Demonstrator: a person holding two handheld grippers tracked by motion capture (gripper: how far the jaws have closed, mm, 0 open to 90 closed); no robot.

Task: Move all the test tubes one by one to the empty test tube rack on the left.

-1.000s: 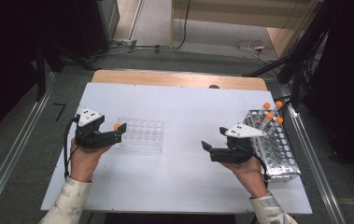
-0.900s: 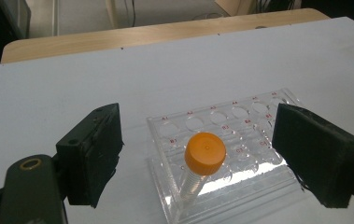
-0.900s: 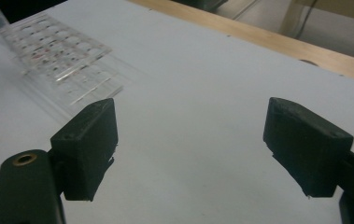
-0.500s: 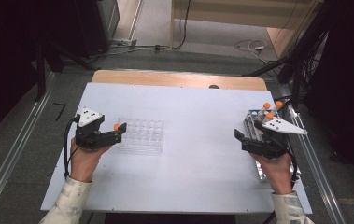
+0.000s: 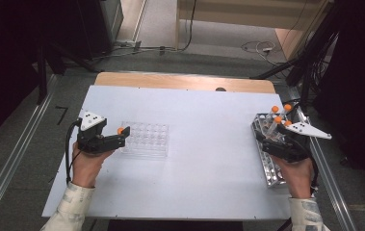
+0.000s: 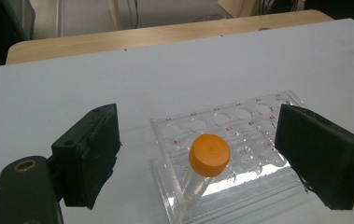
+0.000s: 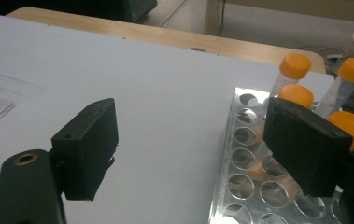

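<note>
**Now: one tube seated, right tongs going for the next**

Left gripper is standing wide, jaws well apart on either side of the orange-capped tube, pads clear of it. The tube is sitting in a front-row hole of the clear plastic rack at the table's left and leaning slightly, with nothing holding it. Right gripper is also gaping wide and holding nothing, hanging over the near end of the metal rack at the right edge of the white table. Four more orange-capped tubes are standing tilted at that rack's far end.

Risks, as I'm judging them:
- The left jaws are flanking the leaning tube closely; a sideways pull-away could be clipping the cap and tipping the tube, or dragging the light plastic rack along the smooth tabletop.
- The spare tubes are clustering close and at different angles; a jaw coming in between them could be knocking a neighbour askew or catching two at once.

Materials: pads matt black, blocky, rubbery-looking. Tubes clear, slender, round, with smooth flat caps. The plastic rack is glossy, transparent, with red-lettered round holes; the metal one is shiny, perforated, reflecting light.
</note>
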